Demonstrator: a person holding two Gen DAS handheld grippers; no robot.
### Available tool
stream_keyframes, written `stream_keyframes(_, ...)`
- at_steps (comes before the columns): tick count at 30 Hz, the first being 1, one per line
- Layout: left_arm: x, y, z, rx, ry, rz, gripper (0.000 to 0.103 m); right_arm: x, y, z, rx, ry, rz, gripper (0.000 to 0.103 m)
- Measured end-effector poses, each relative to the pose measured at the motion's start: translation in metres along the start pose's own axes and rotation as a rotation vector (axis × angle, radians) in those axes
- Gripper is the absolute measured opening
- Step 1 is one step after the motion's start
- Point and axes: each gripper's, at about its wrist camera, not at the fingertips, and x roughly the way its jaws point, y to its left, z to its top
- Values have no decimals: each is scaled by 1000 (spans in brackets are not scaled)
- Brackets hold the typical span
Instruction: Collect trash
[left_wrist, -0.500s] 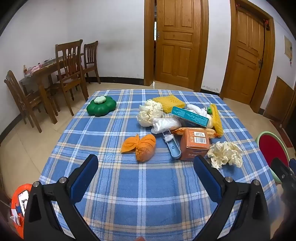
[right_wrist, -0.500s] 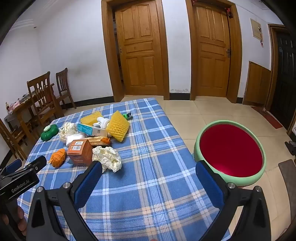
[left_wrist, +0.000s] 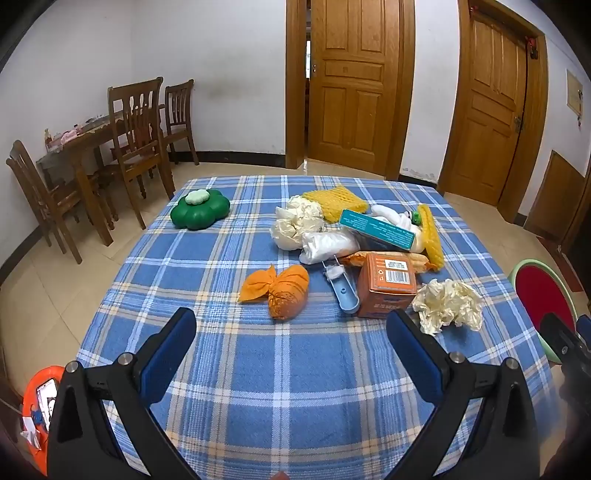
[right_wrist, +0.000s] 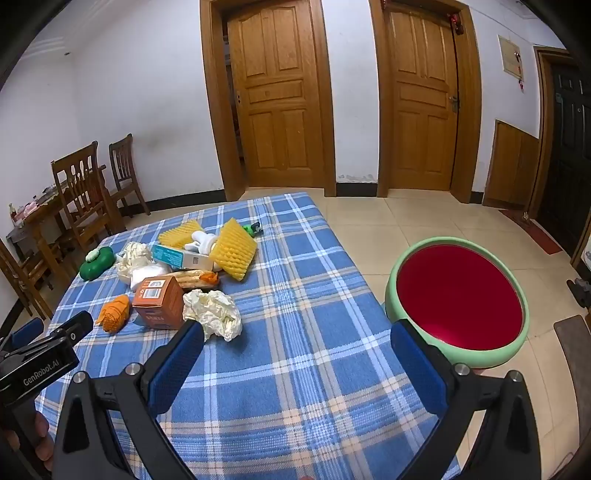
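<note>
Trash pile (left_wrist: 354, 240) ahead of open left gripper (left_wrist: 291, 332)

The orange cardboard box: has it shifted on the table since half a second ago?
No. The orange cardboard box sits on the same stripes of the blue plaid tablecloth, beside the crumpled cream paper wad.

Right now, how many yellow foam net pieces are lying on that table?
2. One yellow foam net lies at the far side of the pile, behind the teal box. The other is at the pile's right edge. More could be hidden underneath.
</note>
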Motion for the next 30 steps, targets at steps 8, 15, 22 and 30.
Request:
stream_keyframes(8, -1, -3, -5, -3, 1, 6, 101, 0, 2, 1, -4, 2, 1, 103)
stream_keyframes(15, 0, 0, -1, -5, 7, 5, 102, 1, 2, -1, -5, 5, 0, 103)
stream_keyframes(22, 0, 1, -2, -4, 8, 6, 101, 1, -1, -1, -5, 9, -2, 103)
stream_keyframes(30, 0, 2, -2, -6, 7, 4, 101, 2, 1, -4, -6, 9, -1, 103)
